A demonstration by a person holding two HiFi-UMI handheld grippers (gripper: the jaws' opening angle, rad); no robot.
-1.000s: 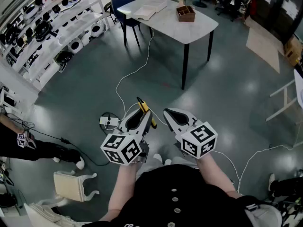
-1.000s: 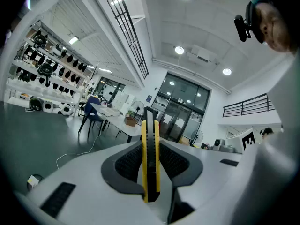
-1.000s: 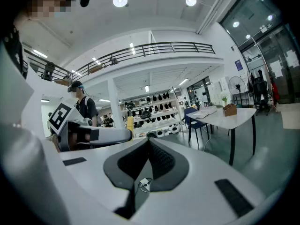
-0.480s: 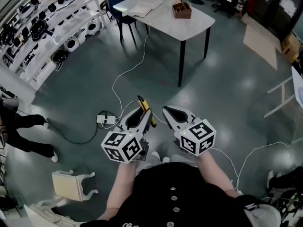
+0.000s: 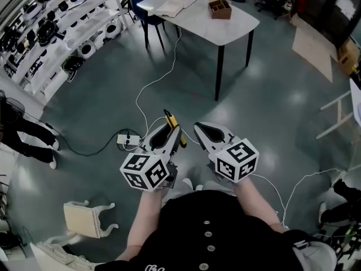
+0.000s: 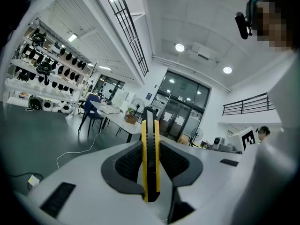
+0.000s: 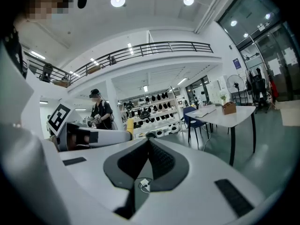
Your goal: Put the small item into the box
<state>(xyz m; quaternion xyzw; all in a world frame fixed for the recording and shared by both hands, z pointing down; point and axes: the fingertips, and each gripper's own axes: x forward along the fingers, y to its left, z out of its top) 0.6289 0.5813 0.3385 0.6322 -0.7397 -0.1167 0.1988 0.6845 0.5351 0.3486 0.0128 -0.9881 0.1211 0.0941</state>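
Observation:
My left gripper (image 5: 172, 131) is shut on a slim yellow and black utility knife (image 5: 171, 119), which stands upright between its pads (image 6: 150, 158) and sticks out past the tips. Beside it my right gripper (image 5: 201, 131) is shut with nothing in it (image 7: 149, 142). Both hover over the grey floor, close to the person's body. A small brown wooden box (image 5: 220, 8) sits on the white table (image 5: 225, 30) far ahead. The left gripper view shows the box (image 6: 130, 120) small beyond the knife, and the right gripper view shows the box (image 7: 229, 108) at the right.
A white power strip (image 5: 128, 139) and its cable (image 5: 161, 81) lie on the floor ahead of the grippers. An overturned white chair (image 5: 84, 219) lies at the lower left. Shelves of helmets (image 5: 51, 27) line the left wall. A person's legs (image 5: 31, 137) are at the left.
The grippers stay side by side with the knife still gripped. The person at the left has walked along the floor, and the view has shifted a little toward the table.

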